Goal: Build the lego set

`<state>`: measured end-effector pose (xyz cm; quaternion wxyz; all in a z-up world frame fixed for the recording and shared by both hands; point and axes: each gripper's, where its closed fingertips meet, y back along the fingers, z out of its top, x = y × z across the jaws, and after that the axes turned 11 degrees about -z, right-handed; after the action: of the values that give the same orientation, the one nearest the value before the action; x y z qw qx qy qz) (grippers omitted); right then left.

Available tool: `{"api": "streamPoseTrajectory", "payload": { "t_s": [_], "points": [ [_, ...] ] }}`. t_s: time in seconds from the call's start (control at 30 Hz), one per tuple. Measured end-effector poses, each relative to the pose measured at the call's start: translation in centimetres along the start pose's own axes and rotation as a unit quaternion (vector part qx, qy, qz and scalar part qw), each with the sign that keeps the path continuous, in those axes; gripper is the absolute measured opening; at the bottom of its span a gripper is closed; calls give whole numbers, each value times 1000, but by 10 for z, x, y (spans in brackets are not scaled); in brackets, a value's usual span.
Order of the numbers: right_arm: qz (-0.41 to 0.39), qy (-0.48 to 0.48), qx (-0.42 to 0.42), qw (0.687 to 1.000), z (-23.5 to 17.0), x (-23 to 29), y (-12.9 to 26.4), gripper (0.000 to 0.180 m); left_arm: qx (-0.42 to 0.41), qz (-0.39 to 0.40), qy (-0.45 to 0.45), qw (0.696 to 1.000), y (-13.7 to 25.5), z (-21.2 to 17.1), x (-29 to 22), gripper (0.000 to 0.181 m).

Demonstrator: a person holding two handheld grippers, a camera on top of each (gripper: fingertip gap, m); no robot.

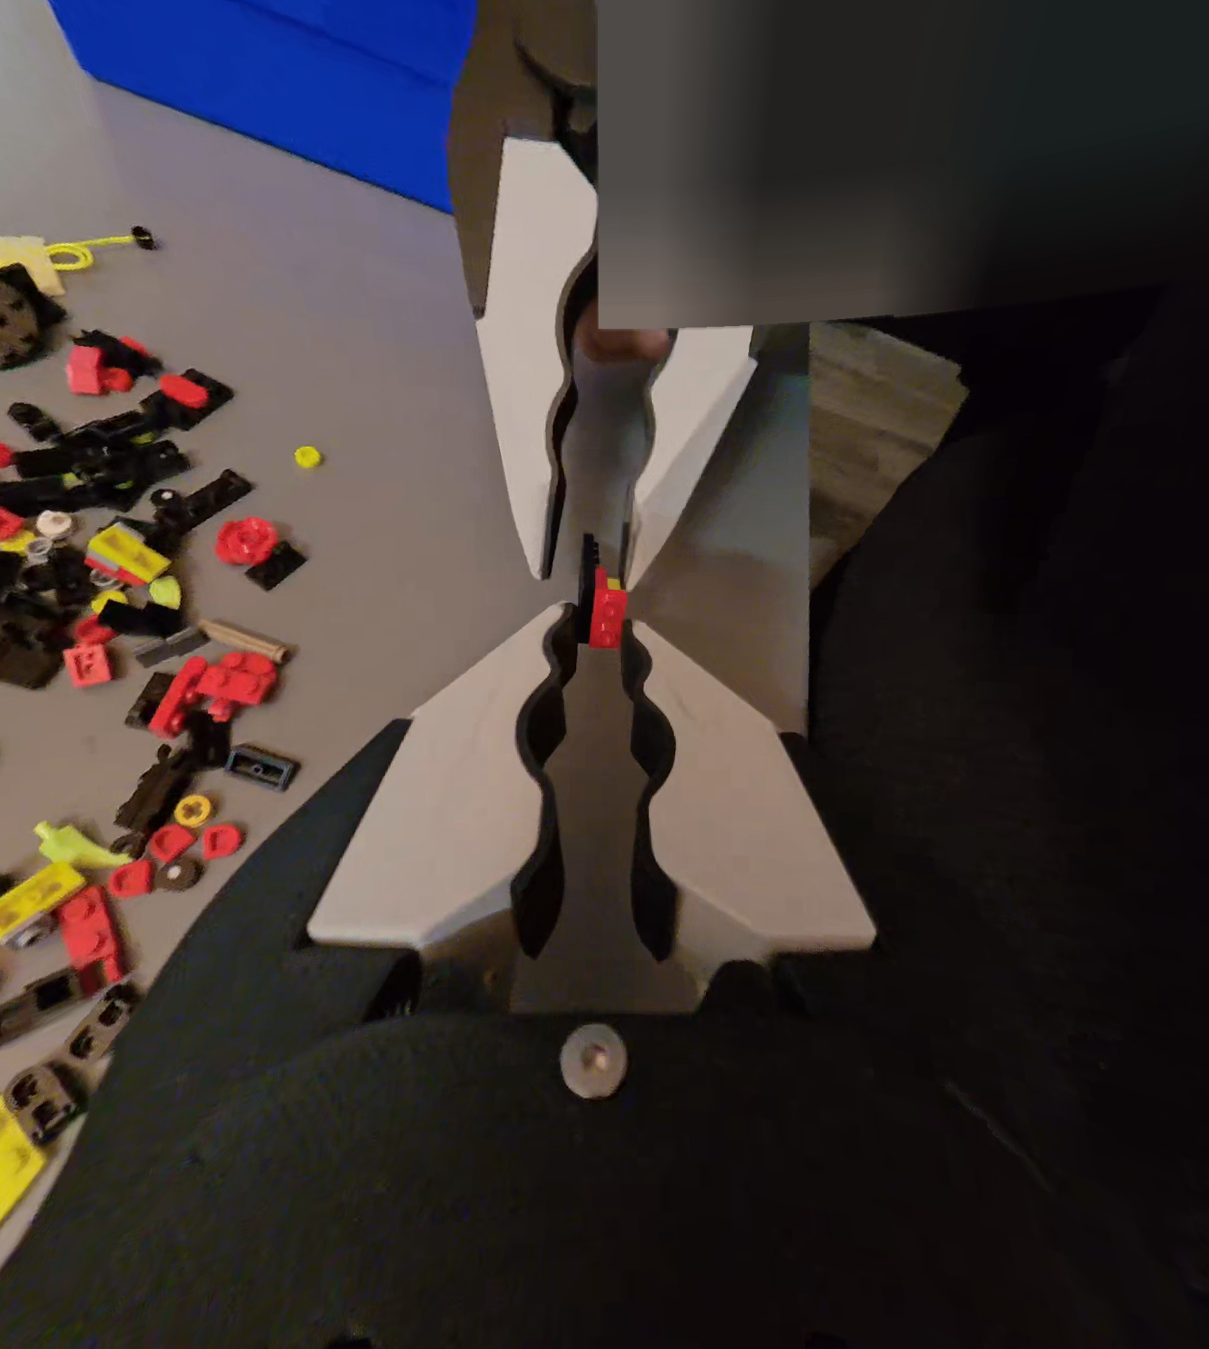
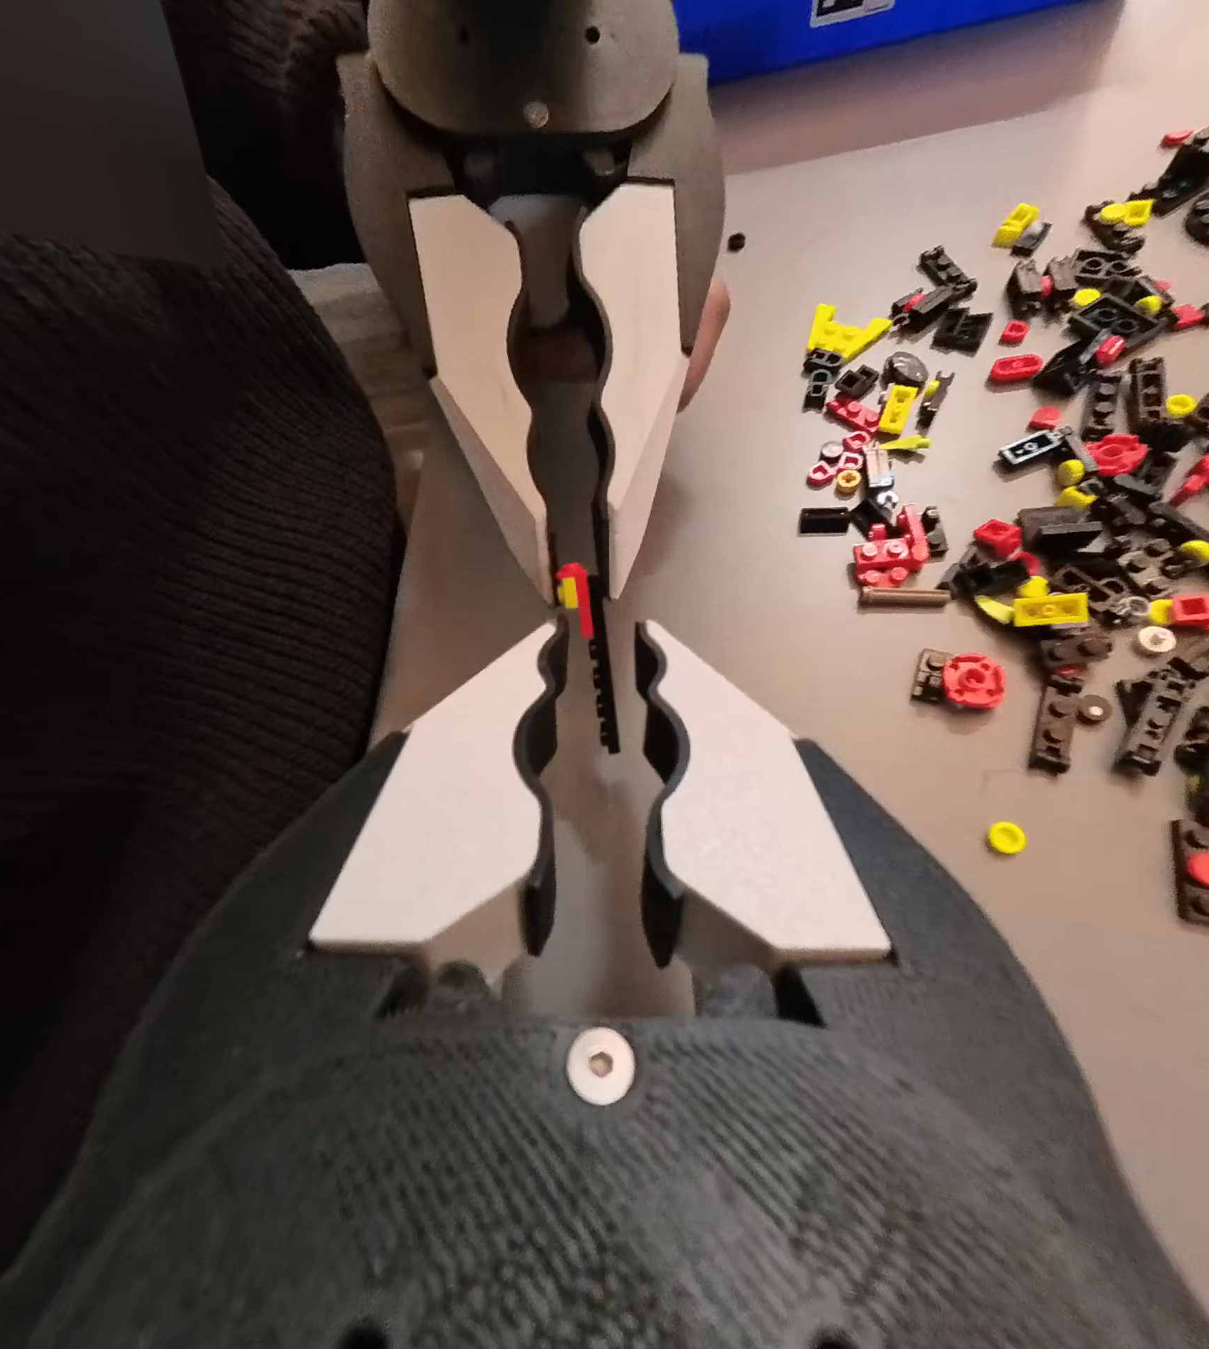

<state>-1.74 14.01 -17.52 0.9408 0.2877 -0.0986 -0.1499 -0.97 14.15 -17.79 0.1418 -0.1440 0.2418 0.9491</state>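
Note:
Both grippers meet tip to tip above the table's edge. My left gripper point(image 1: 594, 626) is shut on a small assembly: a red piece point(image 1: 607, 617) with a yellow bit point(image 1: 614, 582) stuck on a thin black plate point(image 1: 590, 558). My right gripper point(image 1: 586, 573) comes in from the top of the left wrist view. In the right wrist view the black plate point(image 2: 605, 693) runs edge-on between the right gripper's point(image 2: 603, 629) jaws, with a gap on each side. The left gripper point(image 2: 583, 595) holds the red piece point(image 2: 586, 613) and the yellow bit point(image 2: 568, 595).
A pile of loose black, red and yellow pieces point(image 1: 112, 620) lies on the grey table point(image 1: 368, 328); it also shows in the right wrist view point(image 2: 1097, 474). A blue box point(image 1: 280, 66) stands at the back. Dark knitted clothing point(image 2: 112, 584) is beside the grippers. My left and right fingertips are right by each other.

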Motion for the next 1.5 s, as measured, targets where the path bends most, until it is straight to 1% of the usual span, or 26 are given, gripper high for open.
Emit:
{"api": "streamPoseTrajectory", "payload": {
  "t_s": [0.33,0.6,0.83,0.97,1.03,1.07,1.17,1.33,1.5],
  "points": [
    [6,9,-7,1000,1,3,-2,5,-45,-22,12,999,4,14,-3,9],
    [18,8,-1,1000,0,7,-2,4,-40,-27,3,999,3,12,-6,9],
    [0,24,10,1000,2,5,-2,4,-46,-24,6,999,4,14,-5,9],
    [15,-20,-6,1000,4,4,-3,5,-47,-19,4,999,6,14,-4,9],
    [19,-14,-13,1000,6,5,-2,8,-48,-20,1,999,6,15,-5,9],
    [17,-10,-17,1000,8,6,-1,10,-44,-21,0,999,5,14,-6,9],
    [15,-1,-9,1000,5,7,-2,4,-29,-15,-12,999,2,10,-6,9],
    [12,10,-1,1000,4,8,-2,4,-29,-17,-9,999,1,9,-6,9],
    [-3,24,35,999,-5,7,-7,5,-4,-5,-23,1000,-3,1,-4,9]
  ]
}}
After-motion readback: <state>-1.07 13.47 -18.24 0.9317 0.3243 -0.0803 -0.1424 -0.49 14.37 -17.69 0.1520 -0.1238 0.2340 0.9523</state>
